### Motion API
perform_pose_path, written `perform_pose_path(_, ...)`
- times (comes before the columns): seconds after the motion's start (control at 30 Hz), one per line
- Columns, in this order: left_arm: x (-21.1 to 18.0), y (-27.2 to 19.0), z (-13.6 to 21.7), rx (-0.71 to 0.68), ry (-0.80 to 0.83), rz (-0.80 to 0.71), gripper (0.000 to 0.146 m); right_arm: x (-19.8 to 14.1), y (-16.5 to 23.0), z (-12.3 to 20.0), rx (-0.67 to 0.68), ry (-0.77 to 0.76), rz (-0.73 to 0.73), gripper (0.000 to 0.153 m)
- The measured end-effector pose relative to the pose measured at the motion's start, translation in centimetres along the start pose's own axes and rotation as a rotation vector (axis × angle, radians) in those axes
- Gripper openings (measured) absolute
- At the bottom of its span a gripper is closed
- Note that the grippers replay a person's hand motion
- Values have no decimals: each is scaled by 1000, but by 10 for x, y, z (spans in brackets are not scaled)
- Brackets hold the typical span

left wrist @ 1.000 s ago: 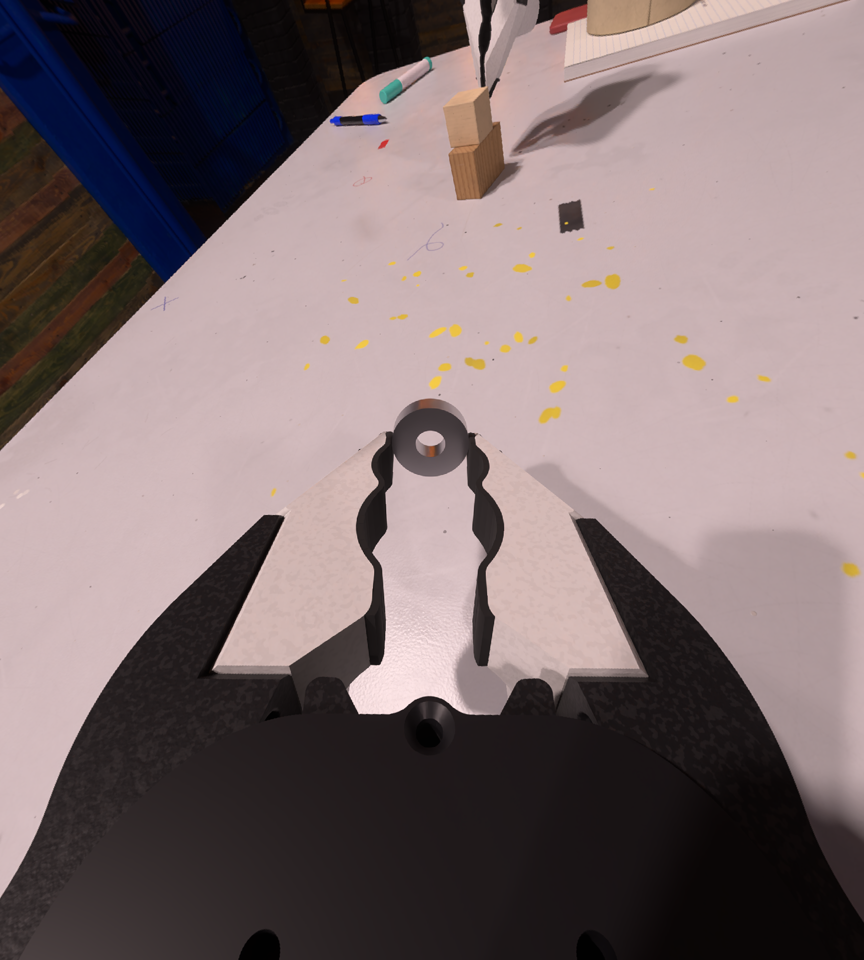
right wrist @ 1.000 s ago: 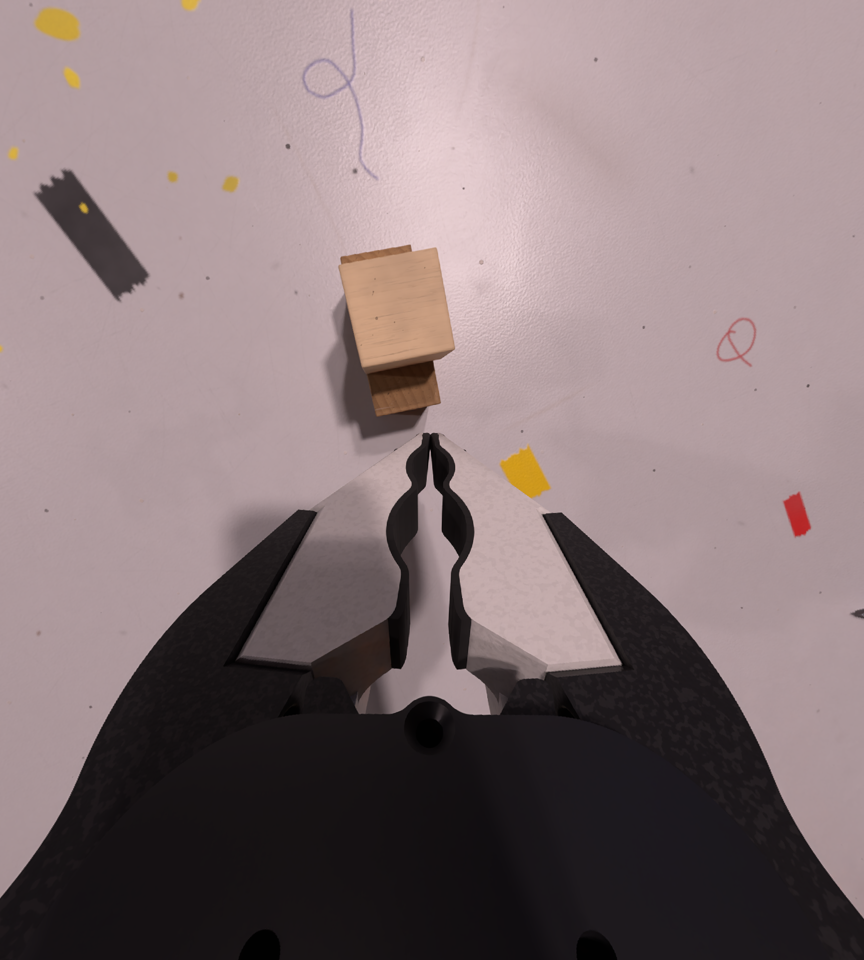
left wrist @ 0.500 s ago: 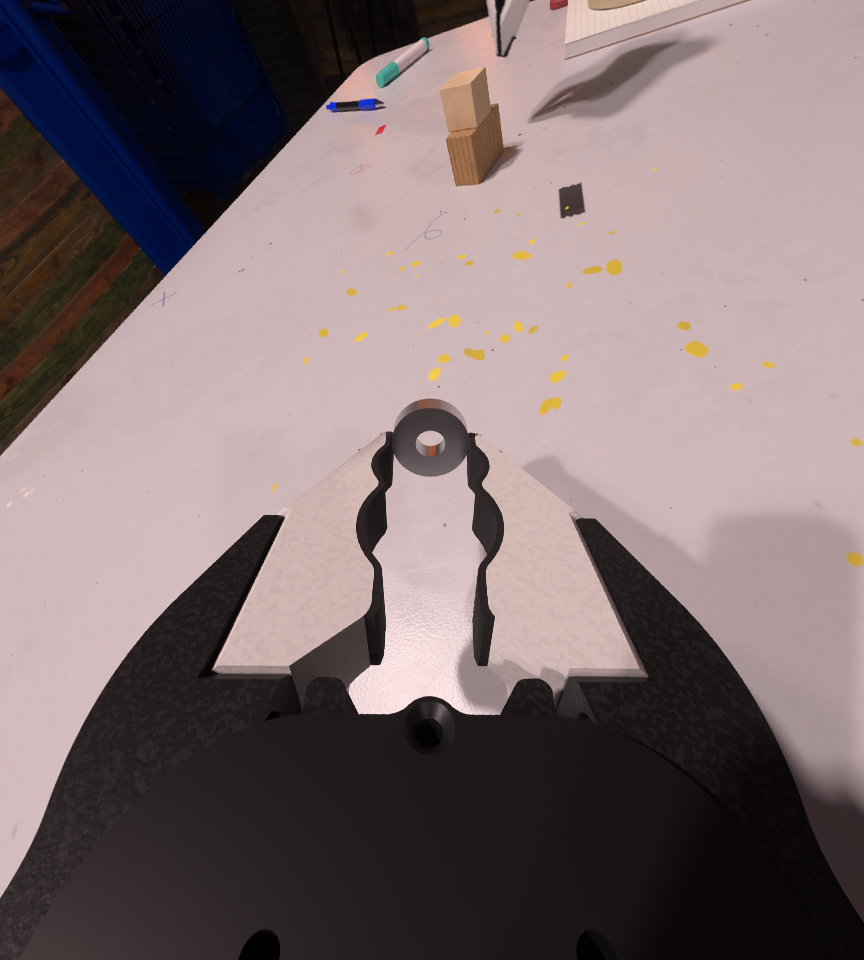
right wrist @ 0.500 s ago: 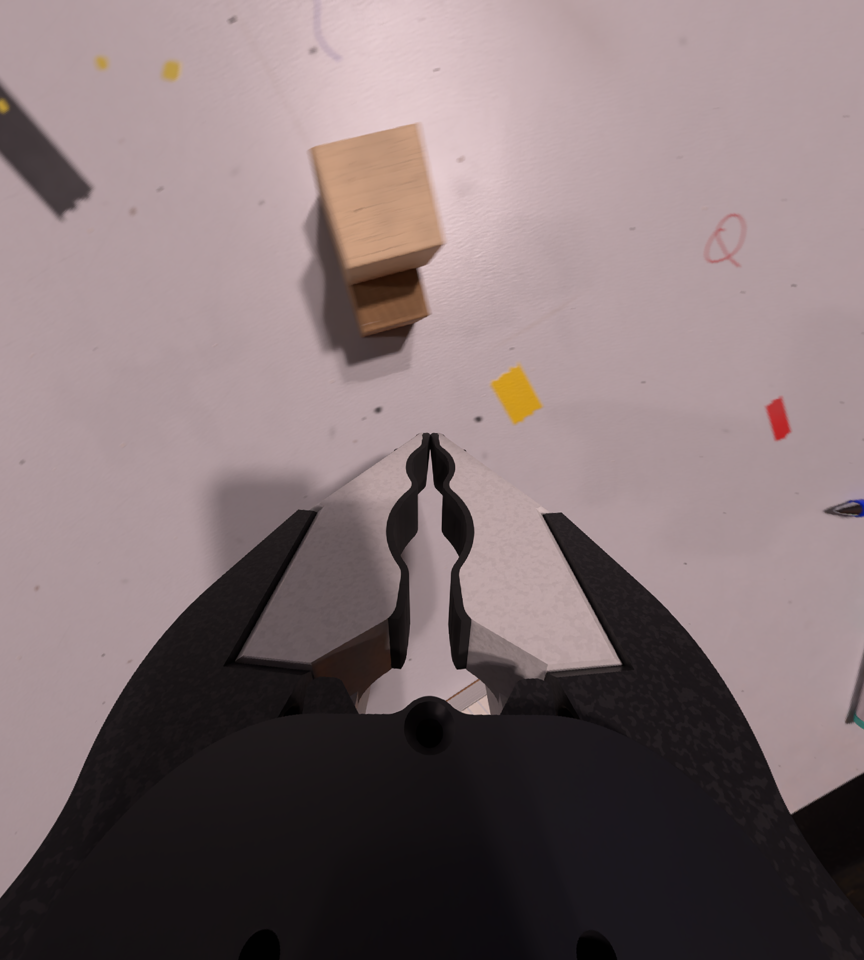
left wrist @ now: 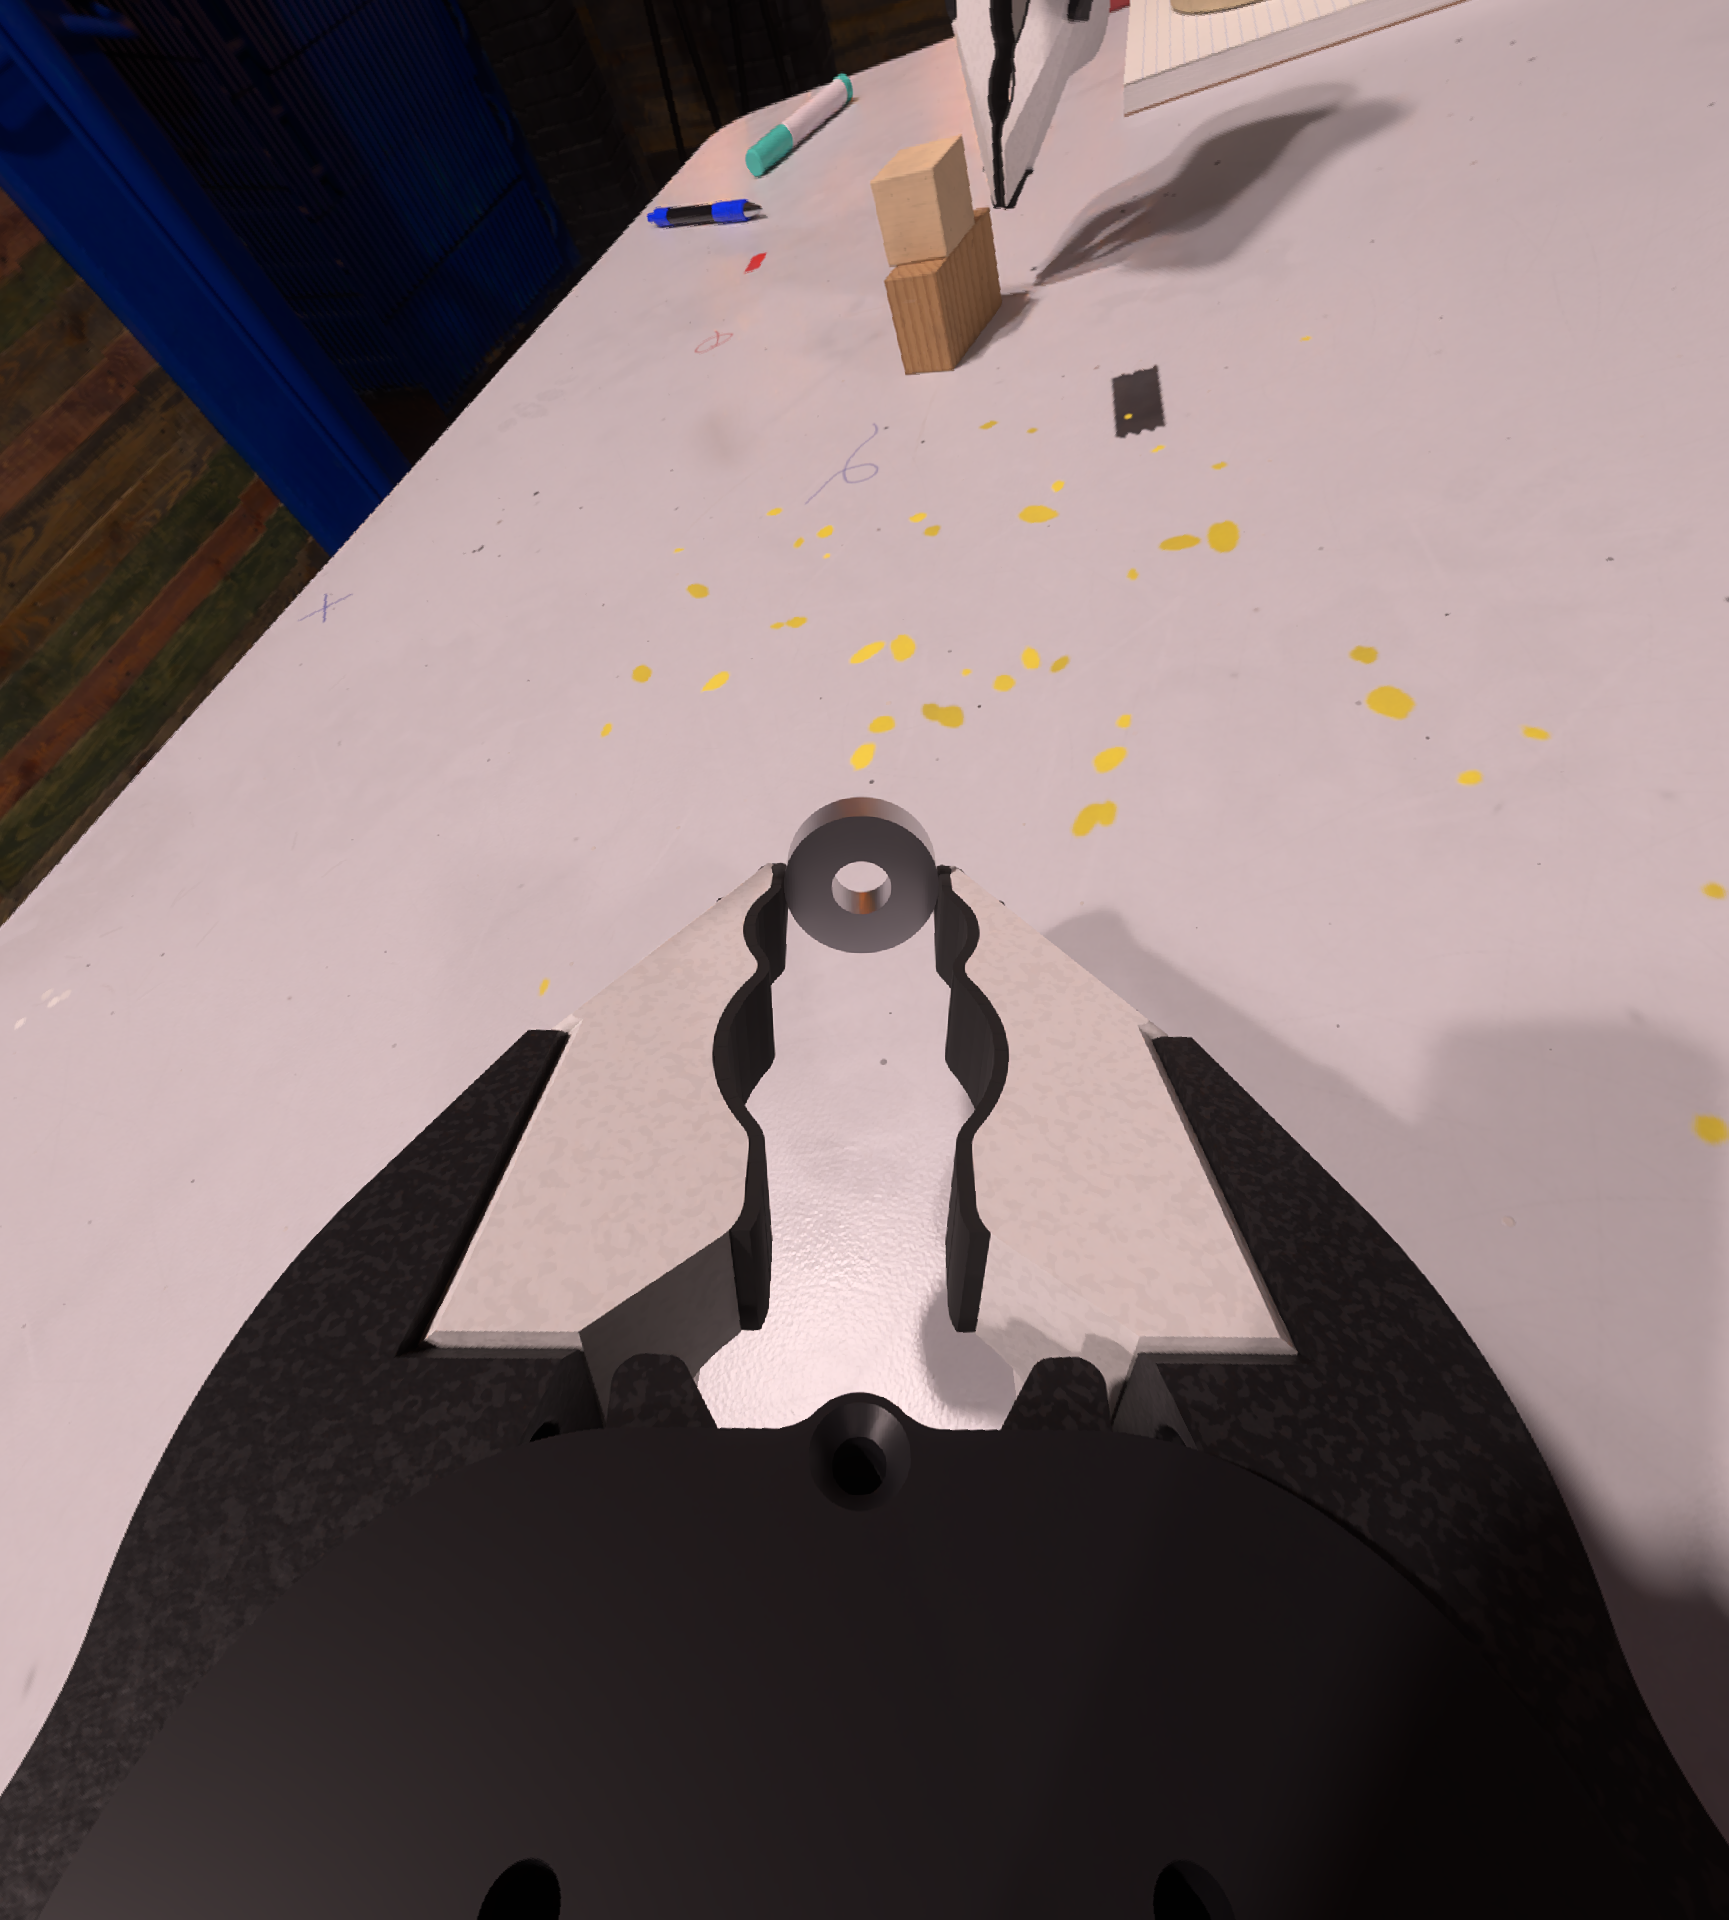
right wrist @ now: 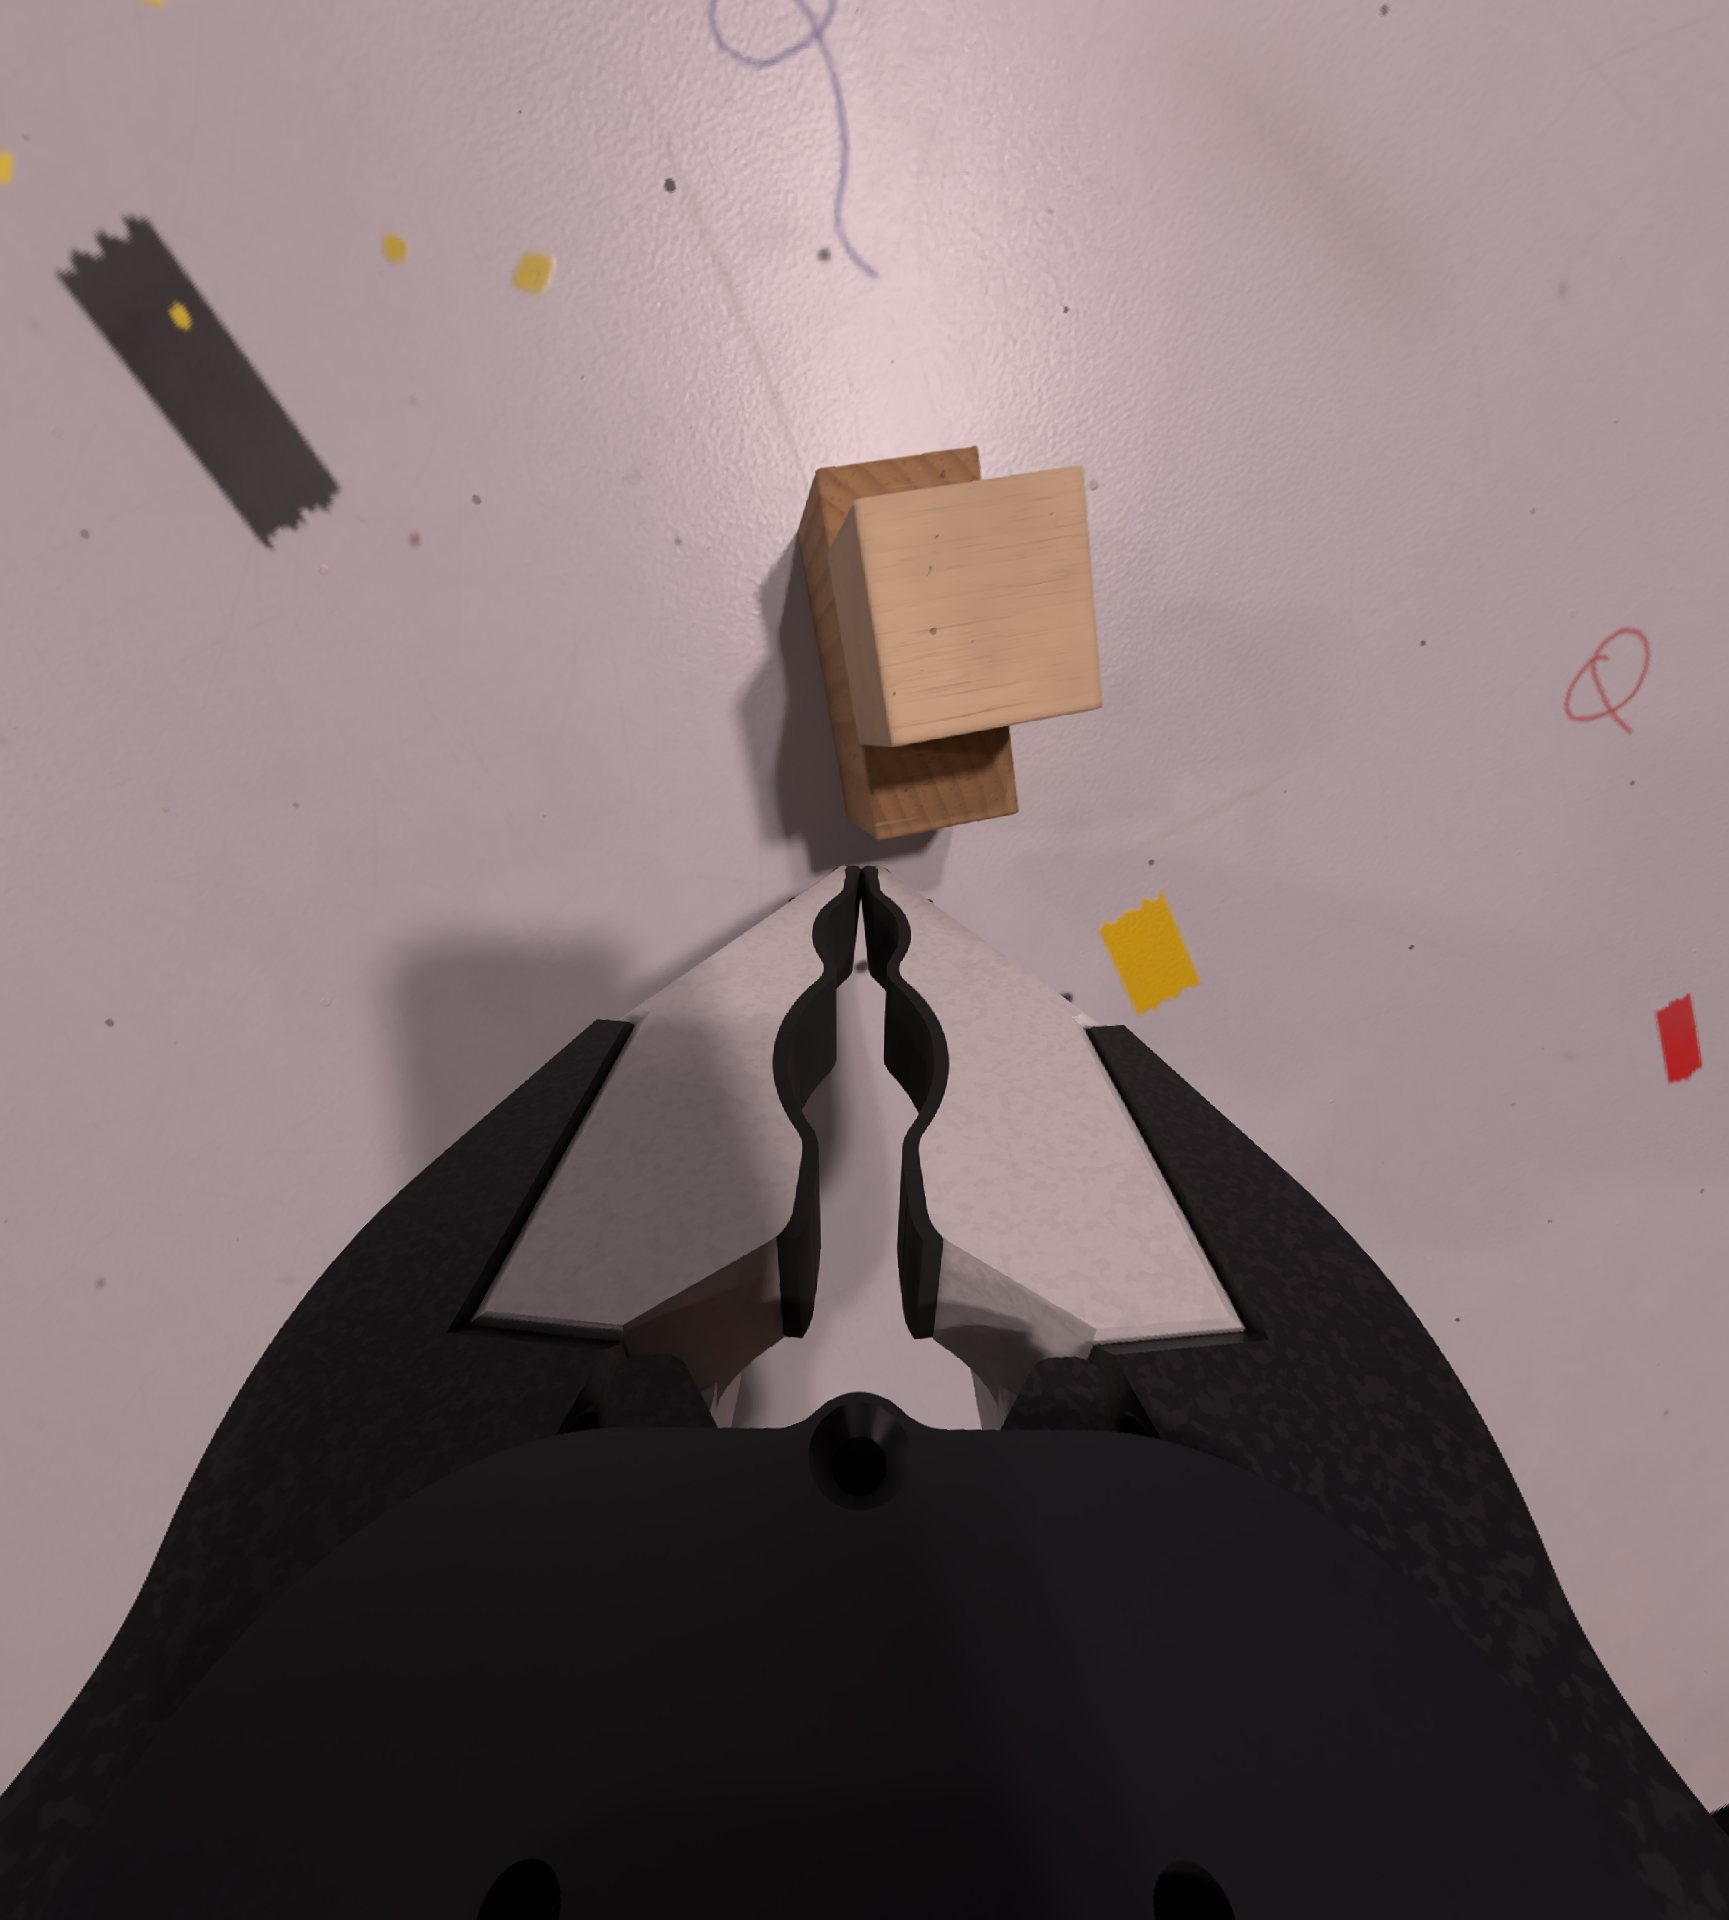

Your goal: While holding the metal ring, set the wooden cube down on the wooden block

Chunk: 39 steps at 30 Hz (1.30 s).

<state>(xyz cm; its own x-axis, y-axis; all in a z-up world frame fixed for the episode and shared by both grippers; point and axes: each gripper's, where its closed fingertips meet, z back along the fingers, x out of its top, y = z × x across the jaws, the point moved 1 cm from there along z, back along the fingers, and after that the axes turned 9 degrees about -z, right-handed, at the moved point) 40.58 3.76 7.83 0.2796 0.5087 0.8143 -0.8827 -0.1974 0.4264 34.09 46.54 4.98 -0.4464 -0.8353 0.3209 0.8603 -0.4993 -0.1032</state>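
My left gripper point(left wrist: 860, 878) is shut on the grey metal ring point(left wrist: 860, 876), held upright between the fingertips above the white table. Far ahead, the pale wooden cube point(left wrist: 924, 203) rests on top of the darker wooden block point(left wrist: 943, 301). The right gripper point(left wrist: 1016, 104) shows just beside and above that stack in the left wrist view. In the right wrist view my right gripper point(right wrist: 861, 878) is shut and empty, above the table, with the cube point(right wrist: 979, 603) on the block point(right wrist: 927, 795) just ahead of its tips. The cube overhangs the block a little.
A green-capped marker point(left wrist: 798, 125) and a blue pen point(left wrist: 704, 213) lie near the table's far left edge. A black tape strip point(right wrist: 200, 379), a yellow patch point(right wrist: 1149, 951) and a red patch point(right wrist: 1678, 1037) mark the table. A pale board point(left wrist: 1255, 42) lies at the far right.
The right gripper, still shut and empty, has come back toward the stack after drawing away. The left gripper keeps the ring; its view has shifted slightly. The cube stays on the block.
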Motion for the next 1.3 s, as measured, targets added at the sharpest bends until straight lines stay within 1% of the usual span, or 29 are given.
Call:
perform_pose_path(0.3, -1, -3, -1, -10, 13, -21, 28, 1, -8, -4, -35, 4, -3, 0)
perform_pose_path(0.43, 0, -2, 1, -4, 6, -16, 28, -9, -12, 2, -57, 61, 6, 0)
perform_pose_path(0.53, 2, 0, 2, -3, -7, -3, 28, -19, -25, 14, -122, 83, -23, 0)
perform_pose_path(0.6, 2, -1, 1, -5, -5, -6, 28, -22, -36, 18, -156, 72, -58, 0)
perform_pose_path(0.83, -1, -2, -1, -4, 18, -22, 28, -38, -67, 9, -263, 148, -107, 0)
perform_pose_path(0.97, -3, -2, -1, -9, 23, -19, 28, -44, -73, 8, -275, 150, -133, 0)
perform_pose_path(1.03, -5, -3, -2, -13, 30, -22, 28, -44, -65, 5, -220, 154, -130, 0)
perform_pose_path(1.1, -5, -4, -3, -17, 34, -26, 28, -39, -58, 3, -191, 149, -82, 0)
perform_pose_path(1.17, -4, -5, -4, -20, 34, -27, 28, -32, -58, 4, -208, 138, -59, 0)
perform_pose_path(1.3, -4, -6, -5, -22, 39, -33, 28, -28, -68, 5, -260, 154, -79, 0)
